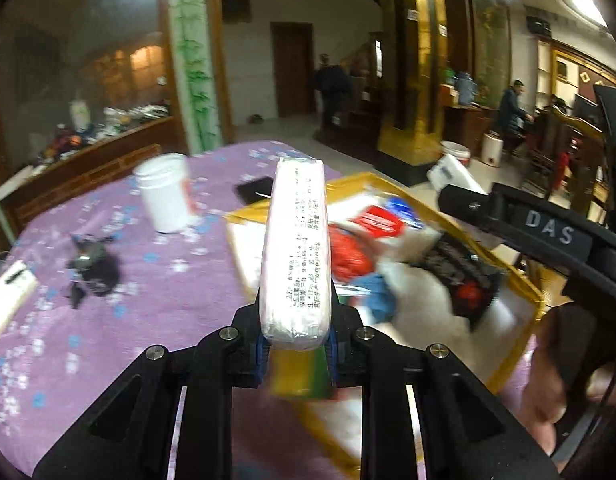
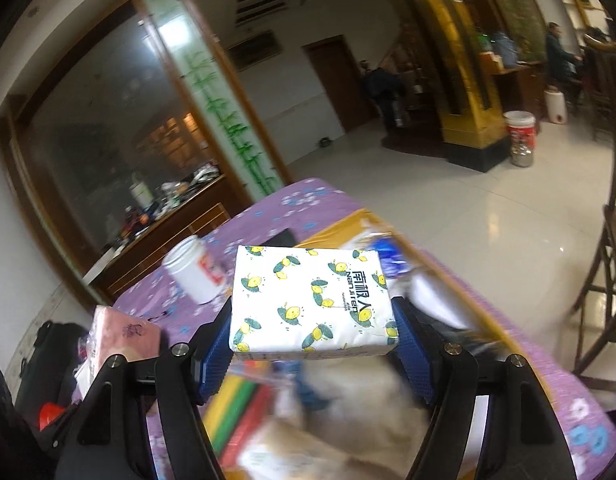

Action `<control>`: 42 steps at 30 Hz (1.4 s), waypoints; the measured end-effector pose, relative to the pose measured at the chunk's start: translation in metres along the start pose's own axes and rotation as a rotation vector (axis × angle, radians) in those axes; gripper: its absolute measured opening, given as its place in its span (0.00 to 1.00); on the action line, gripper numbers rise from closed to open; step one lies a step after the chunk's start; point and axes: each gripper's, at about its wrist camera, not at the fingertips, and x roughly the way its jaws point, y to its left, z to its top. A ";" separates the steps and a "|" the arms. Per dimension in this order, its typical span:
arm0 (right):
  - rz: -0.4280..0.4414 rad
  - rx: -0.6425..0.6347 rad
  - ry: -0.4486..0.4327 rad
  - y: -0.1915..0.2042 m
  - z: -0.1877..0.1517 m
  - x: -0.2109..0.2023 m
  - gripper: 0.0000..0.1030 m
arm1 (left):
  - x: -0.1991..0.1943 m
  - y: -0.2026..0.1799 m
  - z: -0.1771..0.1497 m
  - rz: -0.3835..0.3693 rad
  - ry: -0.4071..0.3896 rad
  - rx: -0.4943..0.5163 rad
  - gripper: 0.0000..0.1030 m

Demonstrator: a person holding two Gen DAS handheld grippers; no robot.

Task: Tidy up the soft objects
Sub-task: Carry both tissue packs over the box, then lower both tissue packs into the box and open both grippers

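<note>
The left hand-held gripper (image 1: 295, 332) pinches a pink tissue pack (image 1: 296, 252) by its narrow sides, and the pack stands on edge, rising away from the camera above the table (image 1: 108, 312). The table has a purple cloth with small flowers. The right hand-held gripper (image 2: 314, 334) clamps a white tissue pack with lemon prints (image 2: 310, 300) between its blue pads (image 2: 216, 354); this pack lies flat, its wide face up. Both packs are held in the air over a yellow tray (image 1: 520, 280) that is full of blurred soft things, among them something red (image 1: 350, 258) and something fluffy white (image 1: 420, 300). On the table, left of the tray, a white jar (image 1: 166, 196) stands, and a dark phone (image 1: 254, 190) lies near it. The pink pack also shows at the left edge of the right wrist view.
</note>
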 end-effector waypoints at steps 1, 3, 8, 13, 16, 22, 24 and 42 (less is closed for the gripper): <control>-0.008 0.007 -0.001 -0.006 0.001 -0.001 0.72 | 0.003 -0.008 0.001 -0.016 0.010 0.007 0.19; -0.022 0.021 0.002 -0.017 0.002 -0.002 0.72 | 0.006 -0.020 0.000 -0.034 0.017 0.018 0.19; -0.054 0.019 0.005 -0.030 0.001 0.001 0.72 | 0.015 -0.032 -0.003 -0.048 0.037 0.033 0.19; -0.076 0.007 0.027 -0.031 -0.006 0.010 0.72 | 0.027 -0.032 -0.006 -0.065 0.074 0.021 0.19; -0.103 -0.020 0.044 -0.027 -0.012 0.017 0.72 | 0.026 -0.036 -0.009 -0.064 0.072 0.030 0.19; -0.155 -0.057 0.043 -0.023 -0.014 0.027 0.73 | 0.027 -0.043 -0.013 -0.047 0.063 0.072 0.19; -0.163 -0.071 0.044 -0.020 -0.015 0.029 0.73 | 0.027 -0.045 -0.014 -0.042 0.058 0.079 0.19; -0.136 -0.067 -0.013 -0.021 -0.011 0.018 0.89 | 0.015 -0.038 -0.011 -0.017 -0.017 0.053 0.59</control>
